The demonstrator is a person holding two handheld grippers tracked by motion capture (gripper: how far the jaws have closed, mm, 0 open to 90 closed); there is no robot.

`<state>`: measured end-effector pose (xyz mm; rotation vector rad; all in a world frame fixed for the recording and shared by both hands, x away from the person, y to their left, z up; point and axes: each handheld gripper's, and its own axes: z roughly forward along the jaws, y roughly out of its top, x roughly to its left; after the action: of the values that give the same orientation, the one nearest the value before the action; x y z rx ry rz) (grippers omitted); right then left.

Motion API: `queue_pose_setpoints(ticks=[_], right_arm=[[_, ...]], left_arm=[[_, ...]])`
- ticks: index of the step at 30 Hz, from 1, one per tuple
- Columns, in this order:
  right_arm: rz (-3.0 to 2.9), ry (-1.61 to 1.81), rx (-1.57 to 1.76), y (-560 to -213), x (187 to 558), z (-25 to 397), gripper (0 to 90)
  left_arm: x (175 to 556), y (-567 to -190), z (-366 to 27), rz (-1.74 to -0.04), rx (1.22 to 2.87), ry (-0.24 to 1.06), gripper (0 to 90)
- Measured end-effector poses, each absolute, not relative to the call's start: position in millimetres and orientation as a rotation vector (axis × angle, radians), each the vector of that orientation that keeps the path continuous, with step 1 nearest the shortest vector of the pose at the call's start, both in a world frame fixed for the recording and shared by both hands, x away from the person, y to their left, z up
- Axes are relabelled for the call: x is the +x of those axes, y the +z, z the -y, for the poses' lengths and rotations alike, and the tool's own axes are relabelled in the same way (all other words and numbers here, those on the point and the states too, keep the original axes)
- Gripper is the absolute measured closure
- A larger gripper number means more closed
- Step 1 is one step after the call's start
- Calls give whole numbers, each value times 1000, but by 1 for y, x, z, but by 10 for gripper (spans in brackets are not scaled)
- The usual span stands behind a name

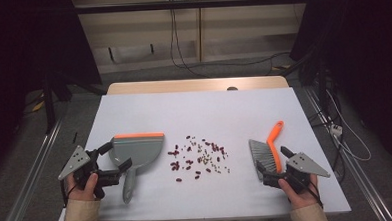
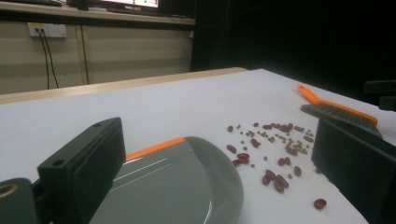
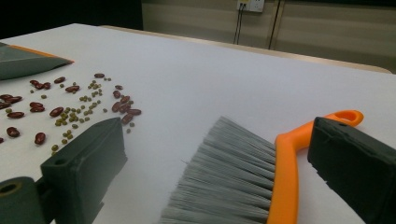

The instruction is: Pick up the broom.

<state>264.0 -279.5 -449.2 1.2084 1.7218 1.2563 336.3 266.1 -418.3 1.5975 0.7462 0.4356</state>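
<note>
A grey dustpan (image 1: 140,149) with an orange lip lies at the left of the white table, its handle pointing toward the front edge. My left gripper (image 1: 115,160) is open, with its jaws on either side of the pan's rear, where the handle starts. From the left gripper view the dustpan (image 2: 177,184) sits between the wide jaws of that gripper (image 2: 219,179). Red beans and small green beans (image 1: 198,158) are scattered mid-table. A brush (image 1: 262,155) with grey bristles and an orange handle lies at the right. My right gripper (image 1: 275,165) is open and straddles the brush (image 3: 233,172).
The white sheet (image 1: 199,110) covers a wooden table whose far edge (image 1: 198,85) shows at the back. Metal rails run along both sides on the floor. Cables (image 1: 335,129) lie on the floor at the right and behind the table.
</note>
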Motion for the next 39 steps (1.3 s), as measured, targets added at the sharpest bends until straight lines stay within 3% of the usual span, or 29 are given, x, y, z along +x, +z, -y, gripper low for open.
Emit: queue_pose_setpoints(ticks=[15, 28, 37, 39], right_arm=[[-1722, 1277, 1233, -443, 271, 283, 28], [-1700, 1221, 1393, -431, 302, 299, 37], [-1700, 1146, 1569, -433, 329, 309, 68], [-1707, 1113, 1601, -436, 333, 310, 116]], left_arm=[[336, -418, -267, -745, 1594, 439, 30], [337, -418, -267, -749, 1589, 437, 30], [336, -417, -267, -745, 1587, 442, 30], [336, -416, -267, -743, 1587, 446, 30]])
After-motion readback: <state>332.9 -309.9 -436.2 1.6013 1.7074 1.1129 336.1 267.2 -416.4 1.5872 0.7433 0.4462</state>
